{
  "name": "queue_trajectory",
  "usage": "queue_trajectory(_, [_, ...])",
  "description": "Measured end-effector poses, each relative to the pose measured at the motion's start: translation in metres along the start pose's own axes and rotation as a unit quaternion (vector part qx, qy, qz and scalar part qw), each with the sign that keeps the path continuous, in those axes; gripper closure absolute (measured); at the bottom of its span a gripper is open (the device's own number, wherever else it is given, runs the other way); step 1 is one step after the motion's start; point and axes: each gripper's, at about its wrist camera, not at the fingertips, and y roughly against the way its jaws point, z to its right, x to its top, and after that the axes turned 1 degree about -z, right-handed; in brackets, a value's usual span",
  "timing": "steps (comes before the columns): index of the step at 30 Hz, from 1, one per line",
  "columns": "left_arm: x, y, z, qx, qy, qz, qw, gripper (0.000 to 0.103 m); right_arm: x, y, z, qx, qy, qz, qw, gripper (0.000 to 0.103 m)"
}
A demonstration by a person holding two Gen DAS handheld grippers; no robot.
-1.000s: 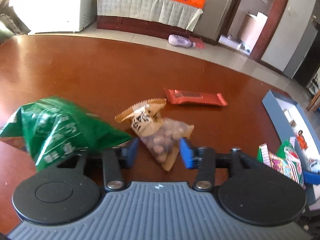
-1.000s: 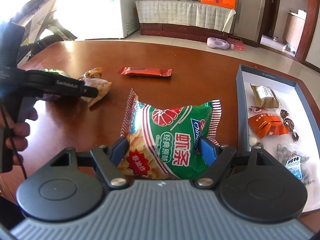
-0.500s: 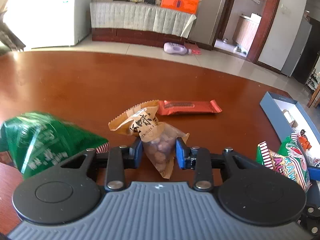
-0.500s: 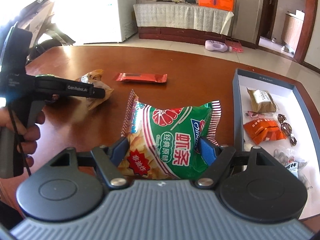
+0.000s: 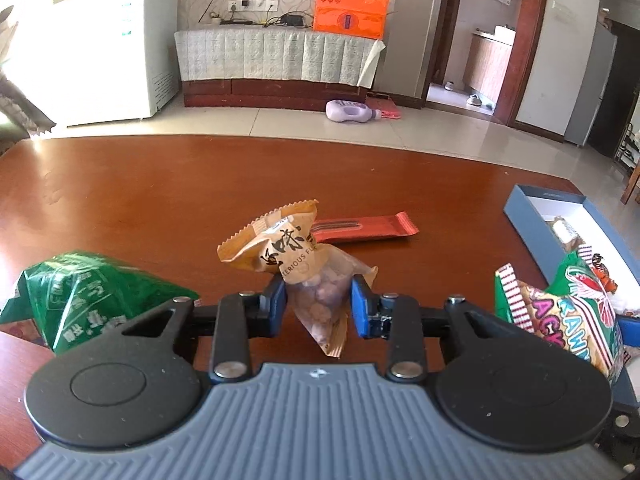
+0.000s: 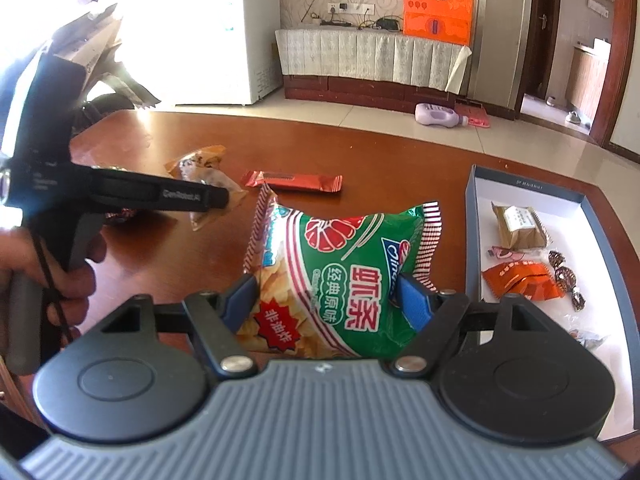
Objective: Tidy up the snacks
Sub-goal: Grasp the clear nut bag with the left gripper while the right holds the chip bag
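Note:
My left gripper (image 5: 318,306) is shut on a clear and tan nut packet (image 5: 304,268) and holds it up off the brown table (image 5: 160,200). The packet also shows in the right wrist view (image 6: 206,184), beside the left gripper's body. My right gripper (image 6: 326,296) is shut on a green shrimp-chip bag (image 6: 340,272), also seen at the right edge of the left wrist view (image 5: 560,308). A blue box with a white inside (image 6: 592,216) stands at the right and holds several small snacks.
A red snack bar (image 5: 364,226) lies on the table beyond the nut packet. A dark green bag (image 5: 80,296) lies at the left near the left gripper. The table's far edge meets a tiled floor with a purple bottle (image 5: 352,112).
My left gripper has closed on the nut packet and lifted it off the table. The right gripper keeps holding the chip bag and has risen slightly.

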Motion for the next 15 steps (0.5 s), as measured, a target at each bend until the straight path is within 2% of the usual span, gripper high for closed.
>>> queue_trajectory(15, [0.001, 0.009, 0.089, -0.036, -0.027, 0.023, 0.9987, 0.065, -0.011, 0.042, 0.044, -0.022, -0.026, 0.040, 0.999, 0.025])
